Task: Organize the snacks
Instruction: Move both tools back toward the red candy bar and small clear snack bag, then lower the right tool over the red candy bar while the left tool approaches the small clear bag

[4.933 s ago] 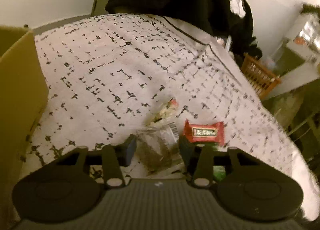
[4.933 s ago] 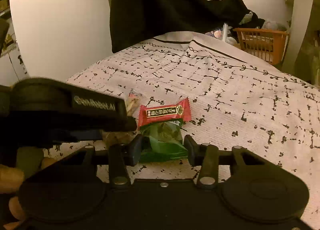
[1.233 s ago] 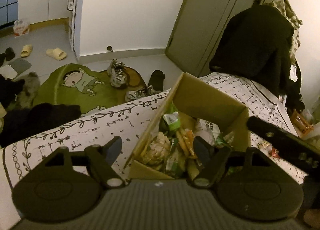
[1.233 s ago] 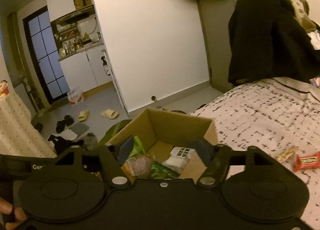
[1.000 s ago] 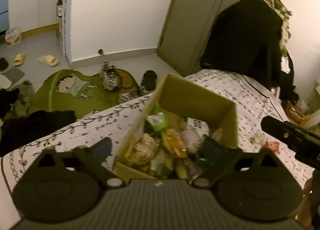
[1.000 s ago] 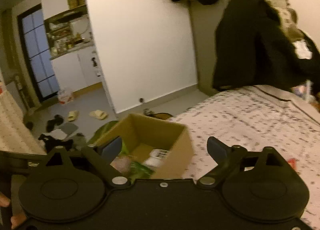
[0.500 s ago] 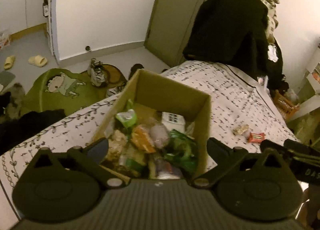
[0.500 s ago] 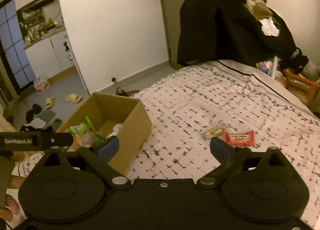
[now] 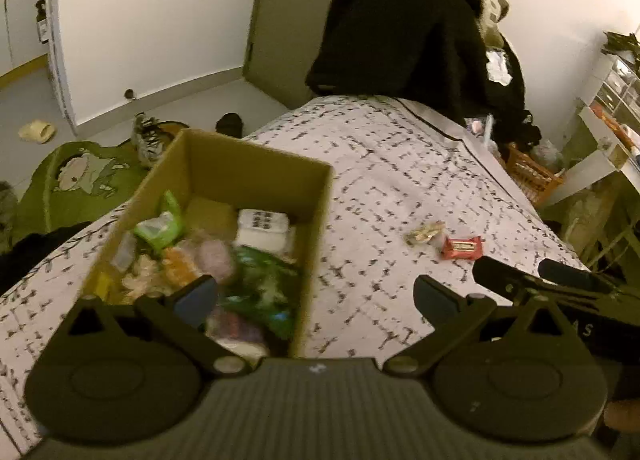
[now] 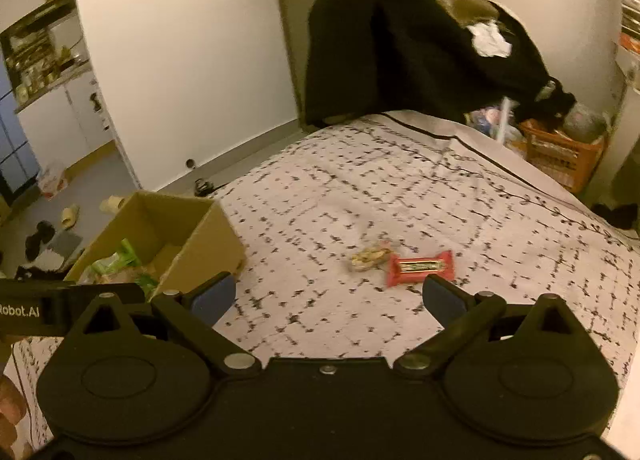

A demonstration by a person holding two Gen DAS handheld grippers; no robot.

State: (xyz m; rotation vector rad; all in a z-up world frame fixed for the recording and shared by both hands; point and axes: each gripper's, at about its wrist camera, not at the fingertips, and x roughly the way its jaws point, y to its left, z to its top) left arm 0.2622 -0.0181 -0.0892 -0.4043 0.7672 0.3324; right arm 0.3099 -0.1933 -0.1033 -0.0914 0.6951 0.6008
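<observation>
A cardboard box (image 9: 256,163) holding several snack packets stands on the patterned bed cover; it also shows at the left of the right wrist view (image 10: 212,236). A red snack bar (image 9: 462,247) and a pale clear-wrapped snack (image 9: 424,232) lie side by side on the cover, right of the box; both show in the right wrist view, the red bar (image 10: 420,268) and the pale snack (image 10: 370,256). My left gripper (image 9: 316,298) is open and empty above the box's right wall. My right gripper (image 10: 328,298) is open and empty, short of the two snacks.
The bed cover (image 10: 400,187) stretches away to a black coat (image 10: 400,39) hanging at its far end. An orange basket (image 10: 560,151) stands on the floor to the right. Shoes and a green rug (image 9: 80,179) lie on the floor left of the bed.
Both grippers let go of their snacks into the box and opened wide. Both have since swung right, away from the box, so the two snacks on the cover come into view.
</observation>
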